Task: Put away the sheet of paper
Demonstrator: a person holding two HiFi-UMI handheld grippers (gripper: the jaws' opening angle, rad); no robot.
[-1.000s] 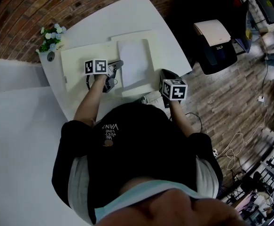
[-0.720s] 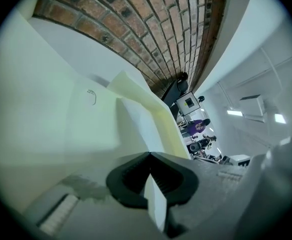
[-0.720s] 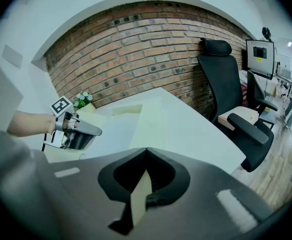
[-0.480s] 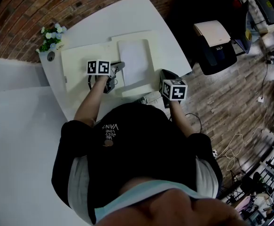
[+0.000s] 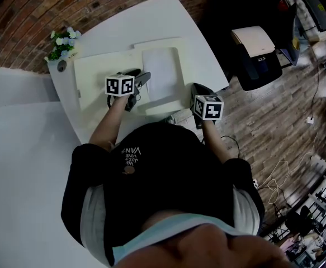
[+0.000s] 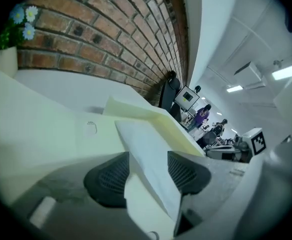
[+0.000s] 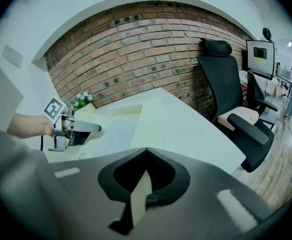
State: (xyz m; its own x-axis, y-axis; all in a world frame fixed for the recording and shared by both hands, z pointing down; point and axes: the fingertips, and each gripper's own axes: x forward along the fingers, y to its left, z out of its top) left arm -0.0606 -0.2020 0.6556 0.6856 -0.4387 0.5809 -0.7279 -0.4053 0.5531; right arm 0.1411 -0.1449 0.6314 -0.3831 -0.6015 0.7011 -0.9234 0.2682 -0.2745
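Note:
A white sheet of paper lies on the right half of an open cream folder on the white table. My left gripper sits at the sheet's left edge. In the left gripper view its jaws have just been opening. They now stand open, with the paper's edge lying loose between the ribbed pads. A raised cream flap stands behind the sheet. My right gripper hovers at the table's near right edge, its jaws shut. Only a thin pale slit shows behind their tips.
A small pot of flowers stands at the table's far left corner by the brick wall. A black office chair is beside the table's right edge. Cables lie on the wooden floor. People stand far off in the room.
The left gripper has rolled and shifted slightly right, so its marker cube now shows one face. Its jaws have let go of the paper's edge. The right gripper has kept still.

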